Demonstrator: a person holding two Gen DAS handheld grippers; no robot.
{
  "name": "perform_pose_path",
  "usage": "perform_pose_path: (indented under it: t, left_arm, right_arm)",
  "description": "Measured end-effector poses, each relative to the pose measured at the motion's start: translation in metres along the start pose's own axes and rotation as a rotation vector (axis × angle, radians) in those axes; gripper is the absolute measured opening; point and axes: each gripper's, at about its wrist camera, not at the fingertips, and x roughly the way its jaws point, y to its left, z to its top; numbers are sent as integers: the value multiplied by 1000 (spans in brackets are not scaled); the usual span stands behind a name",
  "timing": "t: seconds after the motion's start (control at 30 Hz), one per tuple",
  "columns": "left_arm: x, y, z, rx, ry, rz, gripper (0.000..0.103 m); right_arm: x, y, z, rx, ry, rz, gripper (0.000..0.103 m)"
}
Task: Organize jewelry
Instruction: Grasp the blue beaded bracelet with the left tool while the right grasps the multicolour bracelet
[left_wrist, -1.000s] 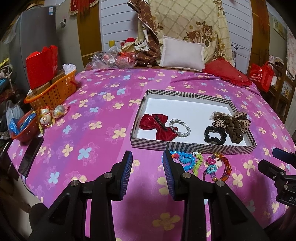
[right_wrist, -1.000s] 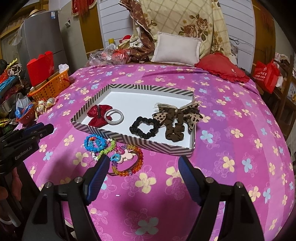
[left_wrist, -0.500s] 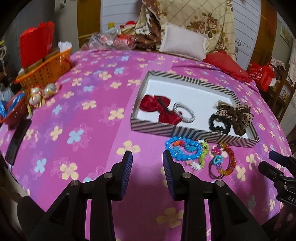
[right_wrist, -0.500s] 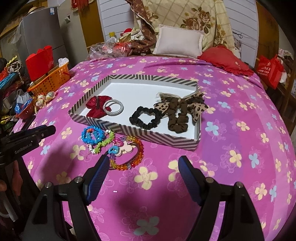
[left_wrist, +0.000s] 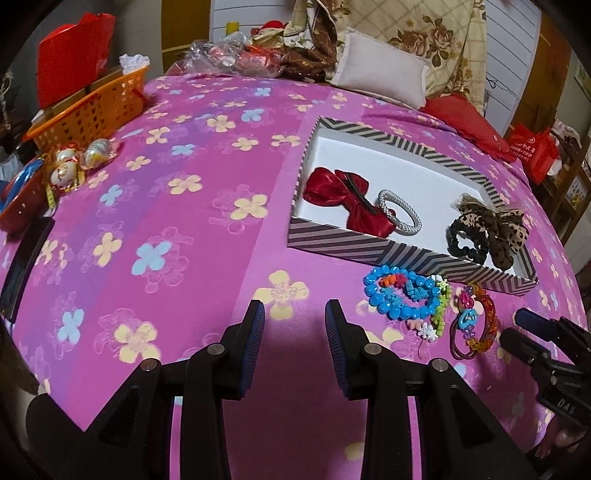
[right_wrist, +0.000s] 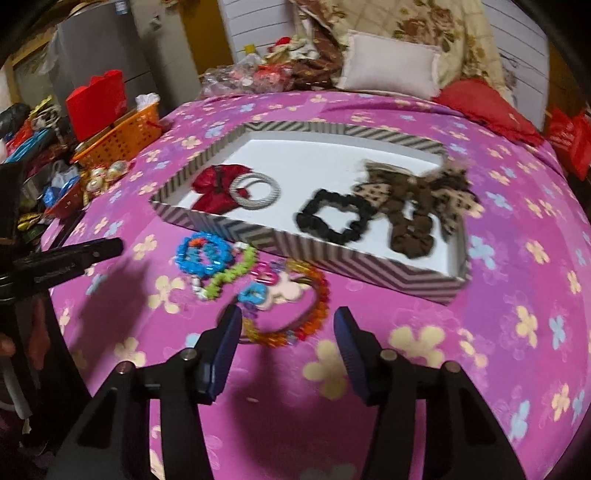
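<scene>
A striped tray (left_wrist: 369, 251) on the pink flowered cloth holds a red bow (left_wrist: 343, 195), a silver hair tie (left_wrist: 400, 214), a black scrunchie (left_wrist: 463, 240) and a leopard bow (left_wrist: 495, 225). In front of it lie a blue bead bracelet (right_wrist: 205, 254), a green one (right_wrist: 232, 273) and an orange bead bracelet (right_wrist: 317, 295). My right gripper (right_wrist: 287, 325) hangs low over the orange bracelet, its jaws closing, the near loop between the tips but untouched. My left gripper (left_wrist: 295, 321) hovers left of the bracelets, narrowly open and empty.
An orange basket (left_wrist: 88, 110) with a red bag stands at the far left, and foil-wrapped eggs (left_wrist: 74, 162) lie beside it. A dark flat object (left_wrist: 22, 266) lies at the table's left edge. Pillows (left_wrist: 380, 77) are piled behind the table.
Both grippers have sunk toward the cloth and come closer to the bracelets. The right jaws have narrowed around the orange bracelet. The left gap is unchanged.
</scene>
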Motion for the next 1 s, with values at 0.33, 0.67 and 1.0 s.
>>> perform_pose_path:
  t: [0.33,0.67,1.0]
  left_arm:
    - [19,-20,10,22,49,-90,11]
    - [43,-31,15,8,124,-190,11]
    - [53,-46,22,103,149,-123,11]
  right_arm:
    - [31,14,3,-49,61,14,40]
    - [37,10,4,-56,68,17,40]
    - [43,12,10,-68,63,19,40]
